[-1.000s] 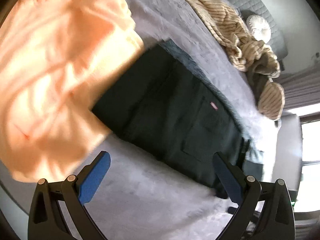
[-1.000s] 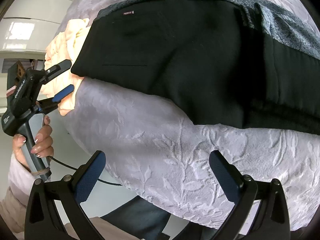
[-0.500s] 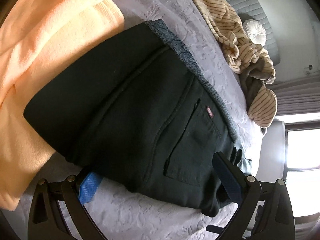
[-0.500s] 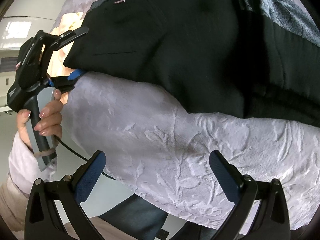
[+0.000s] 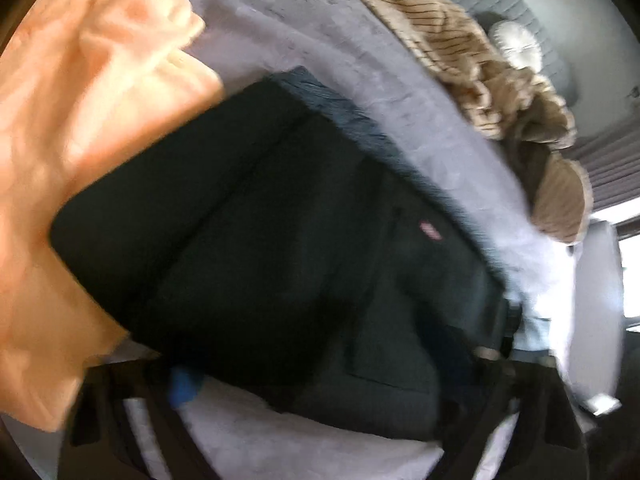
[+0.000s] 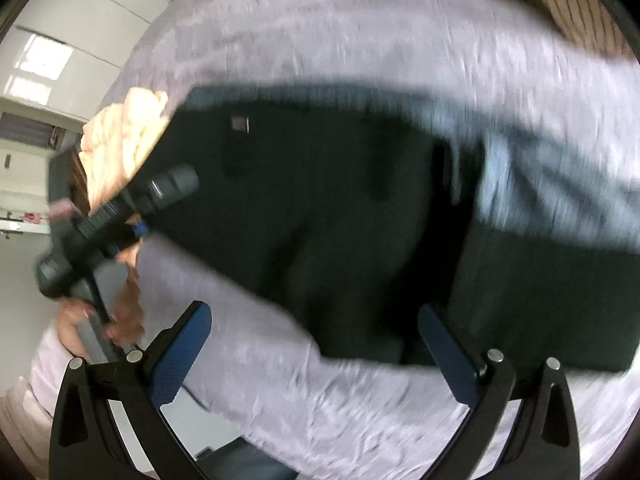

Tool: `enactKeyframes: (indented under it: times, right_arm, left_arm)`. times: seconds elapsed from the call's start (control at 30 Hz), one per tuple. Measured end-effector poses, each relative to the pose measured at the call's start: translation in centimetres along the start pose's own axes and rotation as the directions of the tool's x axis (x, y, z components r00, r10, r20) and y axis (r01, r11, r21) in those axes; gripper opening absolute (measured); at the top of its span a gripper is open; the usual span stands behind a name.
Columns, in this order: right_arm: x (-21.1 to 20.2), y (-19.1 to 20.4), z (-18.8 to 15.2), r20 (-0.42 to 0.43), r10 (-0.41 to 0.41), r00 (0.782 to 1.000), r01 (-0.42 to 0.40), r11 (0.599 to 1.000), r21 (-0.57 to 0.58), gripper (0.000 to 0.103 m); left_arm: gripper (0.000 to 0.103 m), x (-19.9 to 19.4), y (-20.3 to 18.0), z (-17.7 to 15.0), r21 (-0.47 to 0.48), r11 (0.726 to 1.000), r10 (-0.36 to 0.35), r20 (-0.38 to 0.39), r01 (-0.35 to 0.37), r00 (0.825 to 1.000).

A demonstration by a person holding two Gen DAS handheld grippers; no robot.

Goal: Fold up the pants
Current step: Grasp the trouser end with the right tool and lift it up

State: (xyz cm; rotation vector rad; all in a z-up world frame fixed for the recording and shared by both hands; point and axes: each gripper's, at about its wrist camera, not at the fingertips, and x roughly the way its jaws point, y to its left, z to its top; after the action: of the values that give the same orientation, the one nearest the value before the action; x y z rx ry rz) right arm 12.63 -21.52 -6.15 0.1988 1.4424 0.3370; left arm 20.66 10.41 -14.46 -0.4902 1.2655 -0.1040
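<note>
Black pants [image 5: 280,248] lie folded on a lavender bedspread [image 5: 320,60], with a small red tag [image 5: 430,231] on the back pocket. They also show in the right wrist view [image 6: 320,208]. My left gripper [image 5: 320,384] reaches around the near edge of the pants; its fingers are blurred and mostly hidden by the cloth, and one blue pad [image 5: 184,386] shows under the fabric. In the right wrist view the left gripper [image 6: 132,216] sits at the pants' left edge. My right gripper [image 6: 316,352] is open and empty just short of the pants' front edge.
A peach garment [image 5: 80,140] lies to the left, partly under the pants. A tan striped garment [image 5: 460,68] lies at the far side of the bed beside a white round cushion [image 5: 516,44]. A grey-blue garment [image 6: 540,184] lies beneath the pants at the right.
My left gripper has pushed onto the pants' edge, its fingers now around the cloth. My right gripper has moved forward to the pants' front edge. Both views are blurred by motion.
</note>
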Motion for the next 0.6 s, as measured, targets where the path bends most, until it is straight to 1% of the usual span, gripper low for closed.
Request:
enactKeyframes:
  times: [0.03, 0.07, 0.1, 0.13, 0.17, 0.2, 0.23, 0.27, 0.3, 0.33, 0.37, 0.4, 0.47, 0.6]
  right_arm:
    - [-0.5, 0.2, 1.0, 0.013, -0.005, 1.000, 0.005, 1.000, -0.016, 0.103]
    - [-1.2, 0.7, 2.2, 0.027, -0.006, 1.000, 0.007, 0.999, -0.033, 0.103]
    - [-1.8, 1.2, 3.7, 0.042, -0.001, 0.999, 0.003, 0.999, -0.054, 0.103]
    - [-2.3, 1.9, 4.8, 0.048, 0.003, 0.999, 0.000, 0.998, -0.067, 0.103]
    - [-2.6, 2.5, 5.8, 0.050, 0.007, 0.999, -0.003, 0.997, -0.081, 0.103]
    - [-2.9, 3.3, 6.9, 0.048, 0.013, 0.999, -0.008, 0.995, -0.098, 0.103]
    - [-3.0, 4.4, 8.0, 0.042, 0.022, 0.999, -0.016, 0.993, -0.121, 0.103]
    - [-3.0, 5.5, 9.0, 0.033, 0.030, 0.999, -0.025, 0.989, -0.146, 0.103]
    - [-3.0, 6.7, 10.1, 0.020, 0.041, 0.999, -0.037, 0.983, -0.177, 0.103]
    - [-2.7, 8.4, 11.1, -0.002, 0.051, 0.999, -0.051, 0.976, -0.213, 0.103]
    - [-2.3, 9.9, 11.8, -0.031, 0.057, 0.998, -0.063, 0.967, -0.246, 0.103]
    - [-1.7, 11.3, 12.3, -0.057, 0.059, 0.997, -0.073, 0.960, -0.270, 0.103]
    - [0.0, 14.8, 13.5, -0.137, 0.052, 0.989, -0.095, 0.939, -0.331, 0.103]
    - [4.0, 19.7, 14.3, -0.245, -0.006, 0.969, -0.100, 0.904, -0.415, 0.103]
  left_arm:
    - [0.064, -0.1, -0.5, -0.1, 0.042, 0.997, 0.065, 0.013, -0.065, 0.998]
    - [0.060, -0.3, -0.8, -0.4, 0.074, 0.993, 0.089, 0.033, -0.091, 0.995]
    - [0.049, -0.8, -1.5, -0.7, 0.112, 0.985, 0.123, 0.069, -0.131, 0.990]
    - [0.046, -1.3, -2.5, -1.1, 0.174, 0.966, 0.172, 0.112, -0.190, 0.979]
    - [0.045, -1.7, -3.8, -1.7, 0.254, 0.934, 0.215, 0.160, -0.251, 0.963]
    - [0.044, -1.8, -4.8, -2.2, 0.309, 0.902, 0.248, 0.199, -0.301, 0.948]
    - [0.044, -1.7, -6.2, -3.1, 0.384, 0.844, 0.292, 0.255, -0.374, 0.922]
    - [0.043, -1.4, -7.2, -3.8, 0.439, 0.787, 0.324, 0.302, -0.433, 0.896]
    - [0.043, -1.3, -7.7, -4.3, 0.464, 0.754, 0.341, 0.329, -0.466, 0.880]
    - [0.043, -1.0, -8.5, -4.9, 0.493, 0.706, 0.361, 0.366, -0.508, 0.858]
    - [0.043, -0.9, -8.7, -5.2, 0.504, 0.684, 0.370, 0.383, -0.527, 0.846]
    - [0.043, -0.9, -8.9, -5.4, 0.511, 0.667, 0.378, 0.395, -0.542, 0.837]
    - [0.043, -0.8, -9.2, -5.6, 0.515, 0.647, 0.388, 0.412, -0.562, 0.825]
    - [0.043, -0.8, -9.7, -5.6, 0.516, 0.631, 0.398, 0.425, -0.579, 0.813]
